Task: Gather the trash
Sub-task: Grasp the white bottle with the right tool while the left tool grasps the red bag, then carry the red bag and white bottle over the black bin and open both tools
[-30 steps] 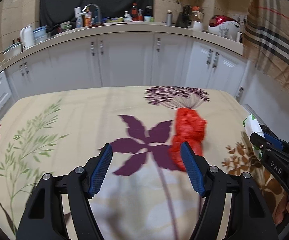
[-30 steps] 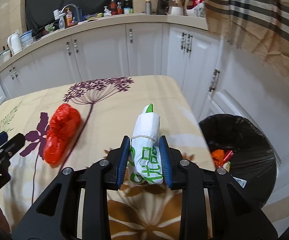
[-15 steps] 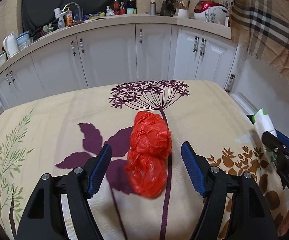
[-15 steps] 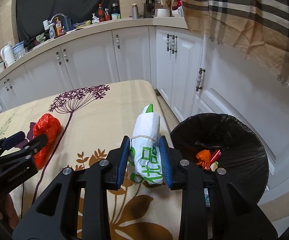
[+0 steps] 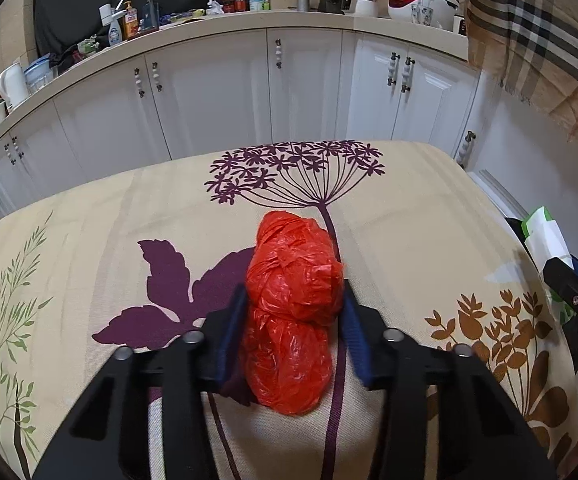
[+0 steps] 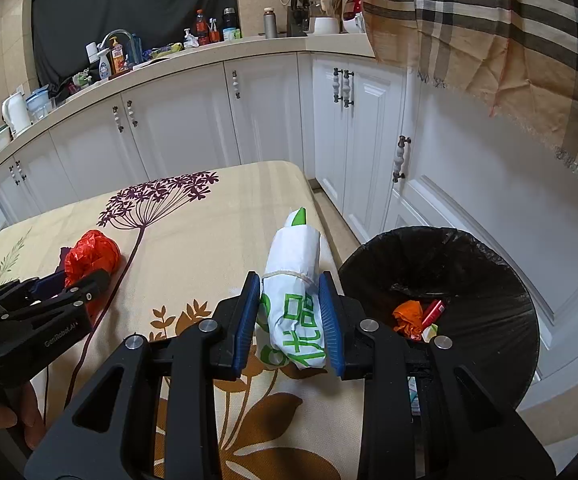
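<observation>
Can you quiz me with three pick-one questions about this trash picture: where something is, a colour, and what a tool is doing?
1. Where is the bin?
A. on the table
B. on the floor beside the table
C. on the counter

2. What colour is the crumpled bag between the left tool's fingers?
A. red
B. blue
C. yellow

3. What is the right tool doing?
A. hanging open
B. gripping a white-and-green packet
C. holding a bottle

Answers: 1 B, it stands below the table edge. 2 A, bright red plastic. 3 B, both fingers press the packet.
</observation>
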Demonstrator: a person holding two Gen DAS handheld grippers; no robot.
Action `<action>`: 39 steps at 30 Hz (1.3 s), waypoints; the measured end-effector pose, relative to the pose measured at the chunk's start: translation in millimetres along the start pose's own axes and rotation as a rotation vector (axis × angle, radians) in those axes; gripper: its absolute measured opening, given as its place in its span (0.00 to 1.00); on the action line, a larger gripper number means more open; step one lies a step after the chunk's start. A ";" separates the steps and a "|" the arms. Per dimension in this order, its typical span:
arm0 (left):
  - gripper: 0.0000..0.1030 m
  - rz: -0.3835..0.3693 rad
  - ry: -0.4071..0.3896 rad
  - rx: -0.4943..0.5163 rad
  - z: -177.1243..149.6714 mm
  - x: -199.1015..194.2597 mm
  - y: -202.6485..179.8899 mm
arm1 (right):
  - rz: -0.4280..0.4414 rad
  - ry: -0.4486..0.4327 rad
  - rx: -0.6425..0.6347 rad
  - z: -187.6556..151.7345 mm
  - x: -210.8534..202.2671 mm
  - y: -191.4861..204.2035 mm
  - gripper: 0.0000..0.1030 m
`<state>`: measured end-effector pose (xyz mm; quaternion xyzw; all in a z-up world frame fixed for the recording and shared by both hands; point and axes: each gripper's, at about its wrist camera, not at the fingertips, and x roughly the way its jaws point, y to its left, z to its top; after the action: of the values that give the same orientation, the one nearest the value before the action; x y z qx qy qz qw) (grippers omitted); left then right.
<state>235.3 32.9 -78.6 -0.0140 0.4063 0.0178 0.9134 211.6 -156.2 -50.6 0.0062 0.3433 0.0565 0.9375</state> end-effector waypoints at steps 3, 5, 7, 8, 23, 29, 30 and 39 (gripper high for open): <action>0.40 -0.002 -0.003 0.000 -0.1 -1.2 0.2 | 0.000 0.001 0.000 -0.2 -0.1 0.0 0.29; 0.39 -0.002 -0.007 0.000 -0.6 -2.1 0.6 | -0.001 0.000 -0.001 -0.1 -0.1 0.4 0.29; 0.39 0.000 -0.011 -0.001 -0.5 -2.8 0.8 | -0.001 0.001 0.000 -0.1 0.2 0.1 0.29; 0.38 0.001 -0.014 -0.003 -0.6 -3.4 1.2 | -0.002 0.001 0.000 -0.3 0.1 0.3 0.29; 0.37 0.000 -0.022 -0.008 -0.6 -5.3 1.7 | -0.006 0.000 -0.001 0.2 0.1 -0.6 0.29; 0.37 0.002 -0.036 -0.001 -0.7 -7.7 1.1 | -0.008 -0.005 0.003 -0.1 -0.9 -3.5 0.29; 0.37 0.003 -0.038 -0.001 -0.9 -8.2 1.2 | -0.009 -0.006 0.003 -0.1 -1.8 -4.0 0.29; 0.37 -0.004 -0.092 0.016 -3.1 -29.3 -5.8 | -0.021 -0.028 0.014 1.3 -11.7 -10.9 0.29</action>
<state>213.7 26.3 -58.9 -0.0065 0.3639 0.0131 0.9313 204.6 -168.3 -42.6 0.0102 0.3308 0.0443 0.9426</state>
